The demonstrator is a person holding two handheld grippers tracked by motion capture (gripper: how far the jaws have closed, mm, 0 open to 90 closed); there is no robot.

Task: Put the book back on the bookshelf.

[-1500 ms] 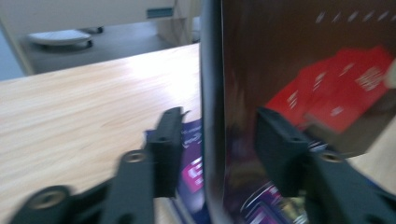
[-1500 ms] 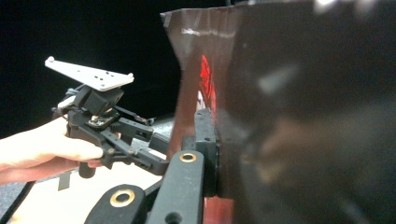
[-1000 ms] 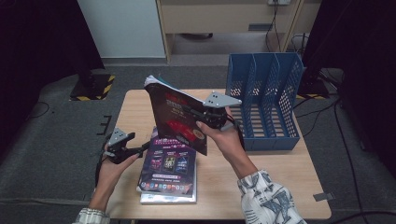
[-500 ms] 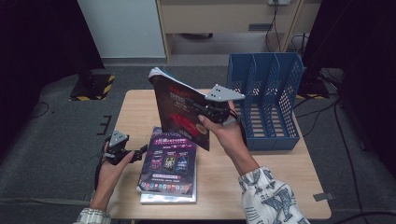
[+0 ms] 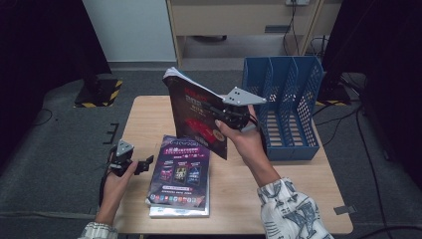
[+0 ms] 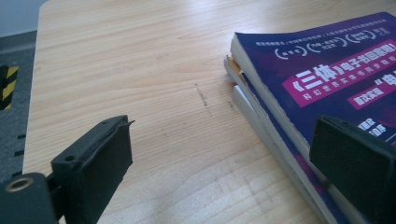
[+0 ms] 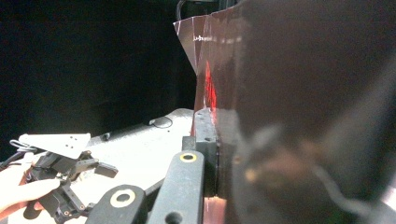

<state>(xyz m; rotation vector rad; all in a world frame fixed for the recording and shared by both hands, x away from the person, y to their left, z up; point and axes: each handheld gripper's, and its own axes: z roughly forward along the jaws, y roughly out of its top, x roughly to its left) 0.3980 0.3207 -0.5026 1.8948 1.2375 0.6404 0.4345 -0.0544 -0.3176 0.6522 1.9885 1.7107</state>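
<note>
Pale wood counter [image 5: 144, 112], grey carpet around, dark curtains at sides. Near edge: stack of purple-covered books [image 5: 181, 174] flat on counter. Left gripper [image 5: 143, 165] just beside stack's left edge, fingers [image 6: 95, 163] spread wide, just been opening, nothing between. Farther: right gripper [image 5: 211, 106] raised above counter, fingers clamped on dark red-printed magazine [image 5: 196, 114], held upright, tilted. Beyond, at right: blue slotted file rack [image 5: 288, 107].
</note>
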